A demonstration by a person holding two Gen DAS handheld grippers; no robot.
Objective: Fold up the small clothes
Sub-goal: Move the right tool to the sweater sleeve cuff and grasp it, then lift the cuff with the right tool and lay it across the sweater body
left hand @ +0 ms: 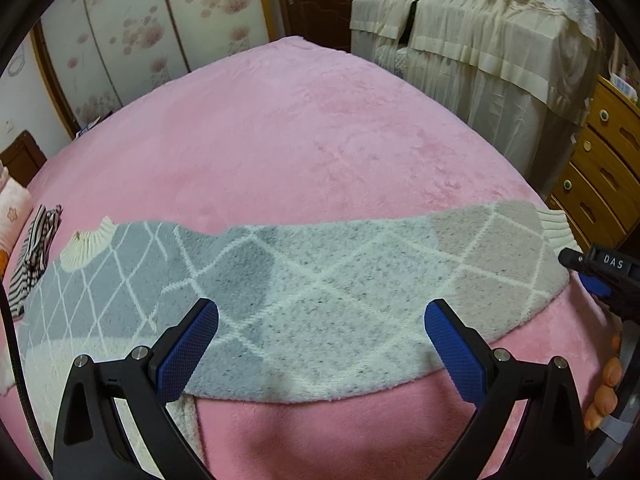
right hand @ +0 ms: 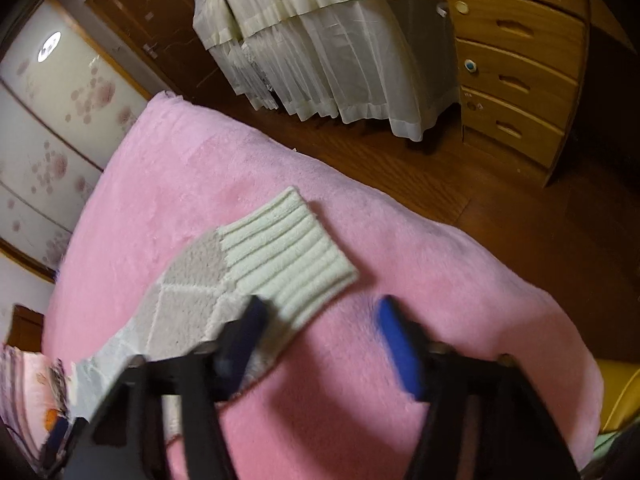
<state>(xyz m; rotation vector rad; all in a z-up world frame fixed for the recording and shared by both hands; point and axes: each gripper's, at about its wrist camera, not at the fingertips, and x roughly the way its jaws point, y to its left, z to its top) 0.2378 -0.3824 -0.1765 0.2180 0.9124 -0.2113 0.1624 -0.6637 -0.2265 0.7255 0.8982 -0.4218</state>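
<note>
On the pink blanket (left hand: pixel 320 140): pinch sweater sleeve (left hand: pixel 360 272) at ribbed cuff (right hand: pixel 288 248) with half-open, empty right gripper (right hand: pixel 320 320); left gripper (left hand: pixel 320 328) wide open, empty.

The only legible marking is the lettering "DAS", white capitals on a small black plate on the body of my right gripper (left hand: pixel 600 270), seen at the right edge of my left wrist view. In my right wrist view I can read no text, label, number or sign on any surface.
</note>
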